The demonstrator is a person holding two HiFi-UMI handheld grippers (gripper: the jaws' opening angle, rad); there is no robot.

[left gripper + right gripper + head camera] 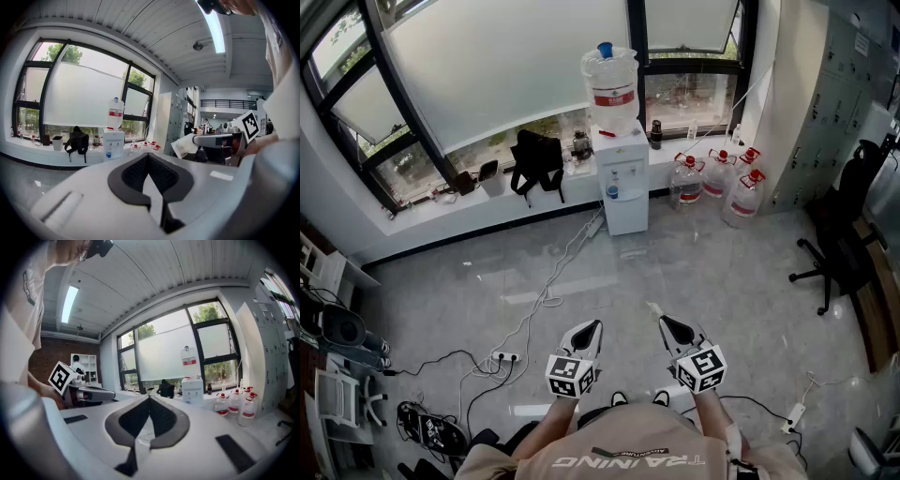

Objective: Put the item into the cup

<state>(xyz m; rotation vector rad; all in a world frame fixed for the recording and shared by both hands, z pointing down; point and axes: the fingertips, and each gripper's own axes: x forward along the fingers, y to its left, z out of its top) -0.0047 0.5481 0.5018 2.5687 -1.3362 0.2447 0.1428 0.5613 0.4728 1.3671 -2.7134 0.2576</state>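
Observation:
No cup and no item for it shows in any view. In the head view my left gripper (597, 323) and right gripper (662, 320) are held side by side at waist height over the grey floor, pointing toward the window. Both are shut, with nothing between the jaws. The left gripper view shows its own jaws (148, 155) closed tip to tip, with the right gripper (182, 146) off to the right. The right gripper view shows its jaws (149, 397) closed as well, with the left gripper (108, 393) at the left.
A white water dispenser (619, 178) stands under the window, with three spare water bottles (722, 178) to its right. A black bag (536, 161) sits on the sill. Cables and a power strip (504, 357) lie on the floor at left. A black office chair (839, 244) stands right.

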